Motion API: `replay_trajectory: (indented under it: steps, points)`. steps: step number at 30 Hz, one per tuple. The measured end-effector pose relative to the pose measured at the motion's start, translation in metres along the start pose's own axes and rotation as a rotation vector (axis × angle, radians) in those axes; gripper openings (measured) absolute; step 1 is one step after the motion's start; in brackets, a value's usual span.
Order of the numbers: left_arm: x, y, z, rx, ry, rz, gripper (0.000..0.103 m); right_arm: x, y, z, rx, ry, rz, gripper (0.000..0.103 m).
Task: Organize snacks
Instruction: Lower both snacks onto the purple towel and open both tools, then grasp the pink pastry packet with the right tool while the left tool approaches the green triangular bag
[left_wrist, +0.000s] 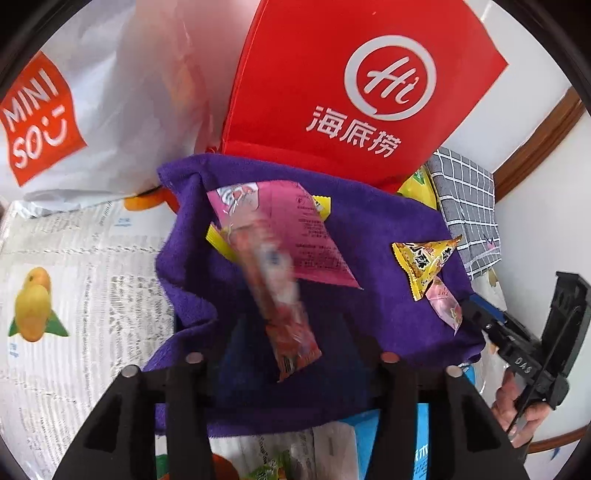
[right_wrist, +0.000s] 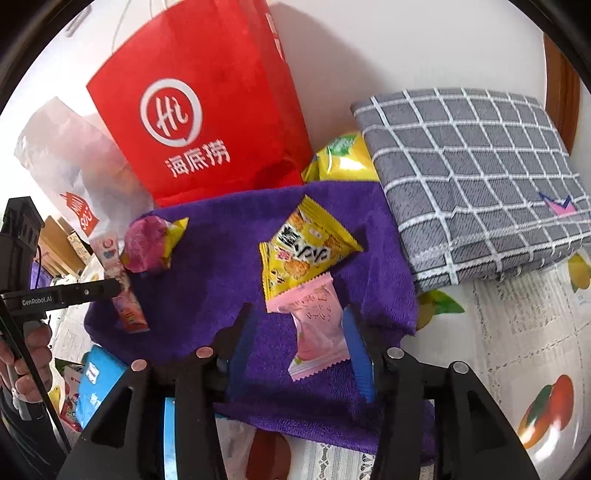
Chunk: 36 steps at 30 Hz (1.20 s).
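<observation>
A purple towel (right_wrist: 207, 295) lies spread on the tabletop (right_wrist: 517, 332), which is covered with a fruit-print cloth. On the towel sit several snacks. The right tool (right_wrist: 301, 343) hovers low over the near edge with its blue-padded fingers (right_wrist: 360, 350) set wide, 1 on each side of a pink candy packet (right_wrist: 317, 332) without clearly pressing it. Touching that packet's far end is a yellow cracker packet (right_wrist: 303, 251).

The left tool (left_wrist: 291, 354) has a long red and pink snack stick (left_wrist: 280, 291) between its fingers; the stick is blurred, and I cannot tell whether the fingers are clamped on it. Beyond it a pink packet (left_wrist: 306, 236) lies on the towel.

A red paper bag (right_wrist: 199, 110) stands at the towel's far edge, a white shopping bag (left_wrist: 74, 110) to its left. A folded grey checked cloth (right_wrist: 472, 177) rests right of the towel.
</observation>
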<state>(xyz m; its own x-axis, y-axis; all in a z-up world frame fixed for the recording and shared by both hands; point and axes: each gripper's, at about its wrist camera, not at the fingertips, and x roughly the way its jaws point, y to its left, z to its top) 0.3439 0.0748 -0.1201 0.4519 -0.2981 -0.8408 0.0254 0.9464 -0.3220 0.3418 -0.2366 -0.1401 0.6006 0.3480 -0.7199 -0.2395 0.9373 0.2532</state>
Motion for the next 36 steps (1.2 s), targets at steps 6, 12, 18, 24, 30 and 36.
replay_trajectory:
  steps: [6,12,18,24,30,36]
  points:
    - [-0.026,-0.001,-0.013,0.018,-0.024,0.032,0.049,-0.026,0.012,-0.002,-0.063,-0.045,-0.070,0.050]
    - [-0.057,-0.004,-0.034,0.025,-0.082,0.028,0.049,-0.064,0.024,-0.021,-0.107,-0.085,-0.125,0.054]
    - [-0.082,-0.013,-0.055,0.026,-0.118,0.024,0.049,-0.101,0.022,-0.046,-0.103,-0.108,-0.218,0.054]
    - [-0.103,-0.020,-0.081,0.053,-0.136,0.060,0.049,-0.128,-0.002,-0.073,-0.003,-0.077,-0.178,0.054]
    - [-0.109,-0.016,-0.107,0.034,-0.106,0.048,0.049,-0.125,-0.013,-0.116,0.042,-0.005,-0.141,0.054]
    - [-0.117,-0.012,-0.129,0.039,-0.097,0.059,0.049,-0.111,-0.019,-0.143,0.060,0.053,-0.159,0.052]
